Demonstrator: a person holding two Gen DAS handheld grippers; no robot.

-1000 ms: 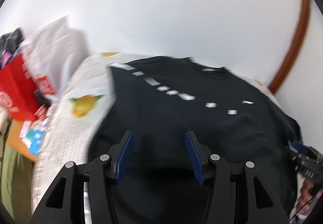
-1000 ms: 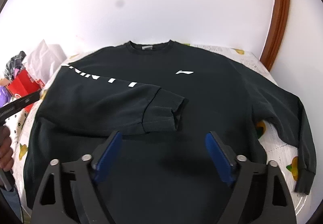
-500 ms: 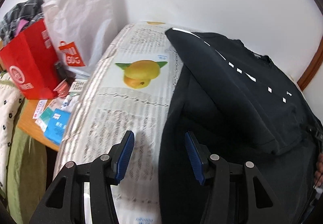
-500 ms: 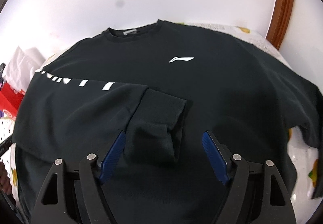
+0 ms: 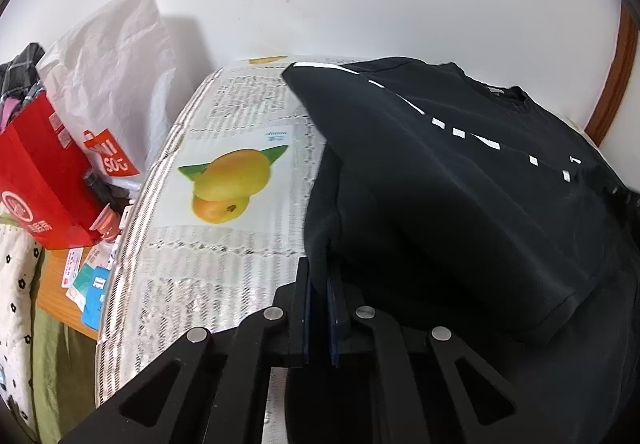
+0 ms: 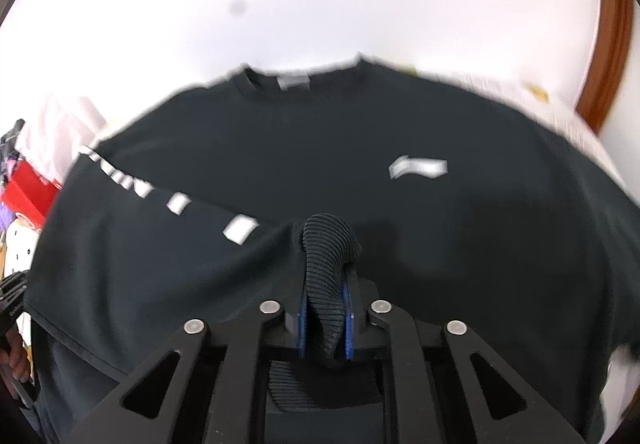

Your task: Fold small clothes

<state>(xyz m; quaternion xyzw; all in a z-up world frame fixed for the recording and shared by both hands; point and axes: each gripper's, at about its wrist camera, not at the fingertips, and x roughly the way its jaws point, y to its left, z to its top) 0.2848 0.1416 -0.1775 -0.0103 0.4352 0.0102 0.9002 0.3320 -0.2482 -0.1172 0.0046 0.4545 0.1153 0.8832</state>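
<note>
A black sweatshirt (image 5: 460, 180) with white lettering on one sleeve lies spread on a table covered with mango-print paper (image 5: 224, 180). That sleeve is folded across the body. My left gripper (image 5: 319, 284) is shut on the sweatshirt's left side edge. In the right wrist view the sweatshirt (image 6: 320, 148) fills the frame, neck (image 6: 294, 78) at the far side. My right gripper (image 6: 324, 308) is shut on the ribbed cuff (image 6: 326, 264) of the folded sleeve.
A red paper bag (image 5: 36, 180) and a white plastic bag (image 5: 108, 84) stand left of the table by the wall. Small packets (image 5: 88, 284) lie on a wooden surface below. A brown wooden frame (image 5: 616, 72) runs up the right.
Both grippers went from open to shut. The left one closed on the sweatshirt's side edge; the right one moved forward and closed on the sleeve cuff.
</note>
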